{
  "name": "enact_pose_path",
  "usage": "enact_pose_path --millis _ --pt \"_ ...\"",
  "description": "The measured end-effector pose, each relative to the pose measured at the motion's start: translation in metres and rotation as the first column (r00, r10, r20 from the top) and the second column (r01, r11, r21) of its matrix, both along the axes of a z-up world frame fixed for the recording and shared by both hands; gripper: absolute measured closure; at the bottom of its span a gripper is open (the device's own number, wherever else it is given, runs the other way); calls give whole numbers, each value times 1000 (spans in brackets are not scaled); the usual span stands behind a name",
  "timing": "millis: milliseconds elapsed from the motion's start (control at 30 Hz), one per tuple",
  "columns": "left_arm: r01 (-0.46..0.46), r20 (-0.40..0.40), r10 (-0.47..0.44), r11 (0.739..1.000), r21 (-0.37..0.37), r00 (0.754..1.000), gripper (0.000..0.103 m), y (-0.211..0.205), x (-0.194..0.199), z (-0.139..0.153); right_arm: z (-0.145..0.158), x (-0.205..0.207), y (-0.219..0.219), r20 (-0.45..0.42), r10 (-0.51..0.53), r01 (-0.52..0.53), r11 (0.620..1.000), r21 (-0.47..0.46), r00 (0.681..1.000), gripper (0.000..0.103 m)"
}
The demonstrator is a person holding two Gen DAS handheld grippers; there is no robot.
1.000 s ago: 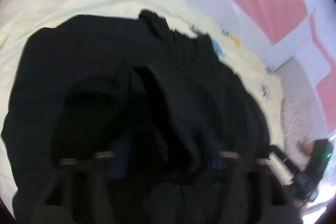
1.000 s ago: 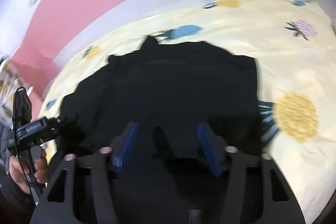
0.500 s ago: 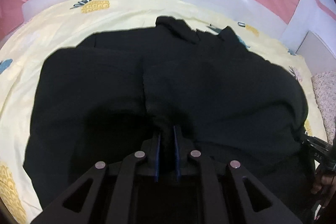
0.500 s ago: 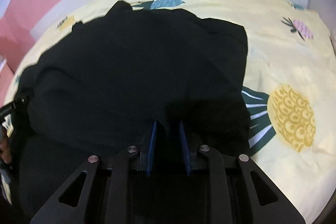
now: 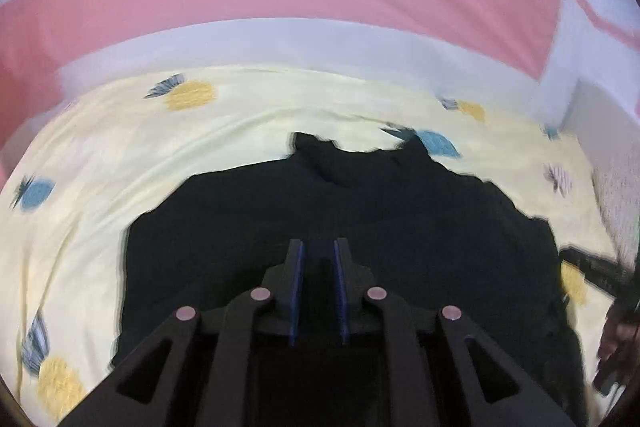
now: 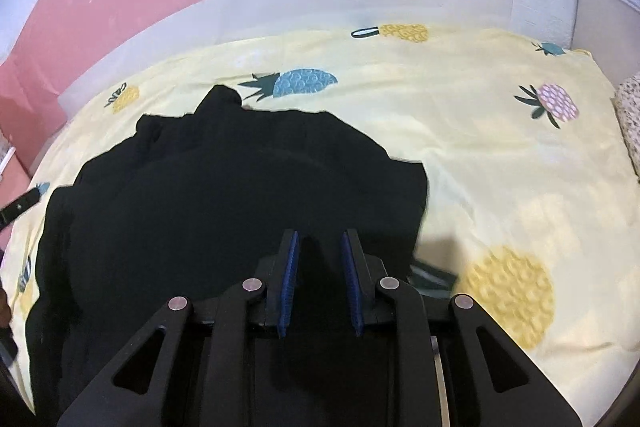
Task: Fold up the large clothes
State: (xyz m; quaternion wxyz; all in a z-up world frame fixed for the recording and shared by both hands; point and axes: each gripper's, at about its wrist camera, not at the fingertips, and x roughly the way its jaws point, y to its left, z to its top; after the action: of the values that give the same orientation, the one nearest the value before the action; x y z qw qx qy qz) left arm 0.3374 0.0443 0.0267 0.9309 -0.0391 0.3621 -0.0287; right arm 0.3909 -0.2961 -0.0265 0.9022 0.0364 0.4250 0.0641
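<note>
Left wrist view: a large black fabric garment [image 5: 340, 211] is seen spread on a pale yellow bedsheet printed with pineapples [image 5: 100, 155], filling the frame from 6 to 12 o'clock. The left gripper [image 5: 319, 247] is clamped on a fold of the garment, its blue-padded fingers [image 5: 298, 279] nearly together. In the right wrist view, the right gripper [image 6: 319, 241] is likewise closed on black cloth, a printed yellow pineapple [image 6: 508, 291] lying at 4 o'clock.
</note>
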Motion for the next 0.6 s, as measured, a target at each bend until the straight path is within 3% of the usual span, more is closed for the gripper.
enact_pose_path --millis 133,233,400,500,600 --pt "-24 -128 34 996 82 991 87 -12 39 -61 -26 30 12 -36 -16 14 999 -43 999 80" --pt "-28 -102 41 991 134 994 94 -9 39 -89 -53 37 12 -78 -14 8 997 -73 997 82" --pt "-31 -102 45 990 137 994 96 -11 47 -95 -58 38 18 -80 -21 11 992 -130 997 82" --pt "-33 -131 50 991 134 990 97 -9 47 -78 -35 29 20 -53 -27 19 989 -145 998 82" --pt "-52 -98 58 997 62 993 97 -3 27 -49 -8 3 30 7 6 -5 993 -121 1000 82"
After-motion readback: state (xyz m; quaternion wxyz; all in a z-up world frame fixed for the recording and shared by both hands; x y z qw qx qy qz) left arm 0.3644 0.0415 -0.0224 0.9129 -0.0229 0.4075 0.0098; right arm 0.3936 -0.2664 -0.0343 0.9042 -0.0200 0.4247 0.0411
